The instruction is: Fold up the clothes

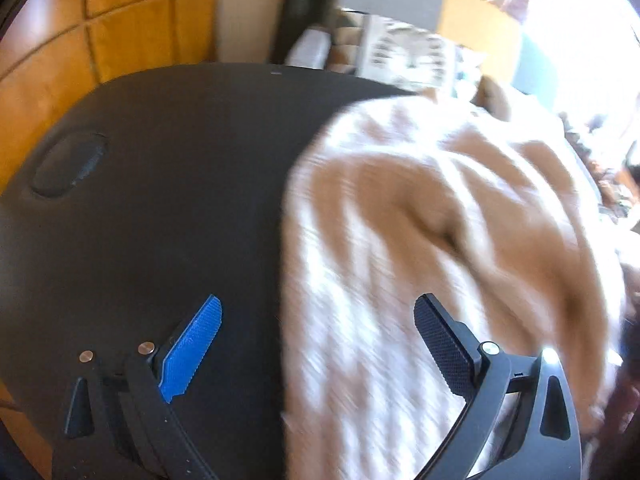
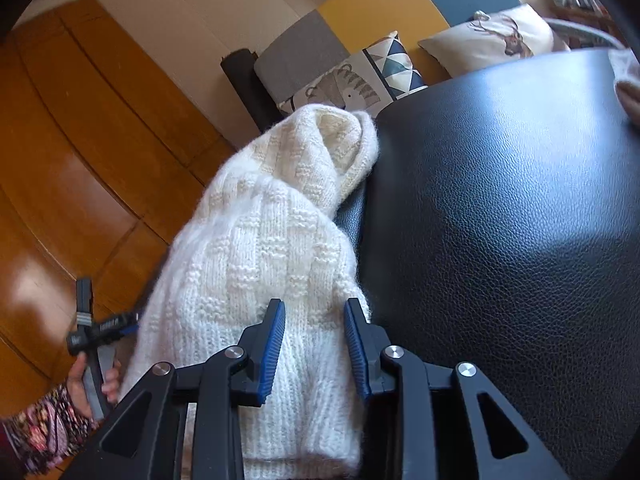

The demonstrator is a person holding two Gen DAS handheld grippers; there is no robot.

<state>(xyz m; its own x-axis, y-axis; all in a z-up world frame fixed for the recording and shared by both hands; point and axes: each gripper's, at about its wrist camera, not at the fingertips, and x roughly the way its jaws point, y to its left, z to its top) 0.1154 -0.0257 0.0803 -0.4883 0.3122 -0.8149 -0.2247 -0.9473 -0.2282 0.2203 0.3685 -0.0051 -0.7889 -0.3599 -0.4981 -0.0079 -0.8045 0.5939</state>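
Note:
A white cable-knit sweater (image 2: 260, 248) hangs over the left edge of a black leather-topped table (image 2: 500, 220). My right gripper (image 2: 315, 344) is shut on the sweater's ribbed end, with thick knit filling the gap between its blue pads. In the left wrist view the sweater (image 1: 420, 240) is blurred and covers the right half of the black table (image 1: 160, 200). My left gripper (image 1: 316, 344) is open wide above the sweater's edge, its blue finger over bare table and its black finger over the knit.
A person's hand (image 2: 86, 384) with a patterned sleeve holds a gripper handle at lower left. Behind the table stands a sofa (image 2: 360, 20) with patterned cushions (image 2: 360, 80). Wooden floor (image 2: 80, 160) lies to the left. More pale cloth (image 2: 626, 80) shows at the table's far right edge.

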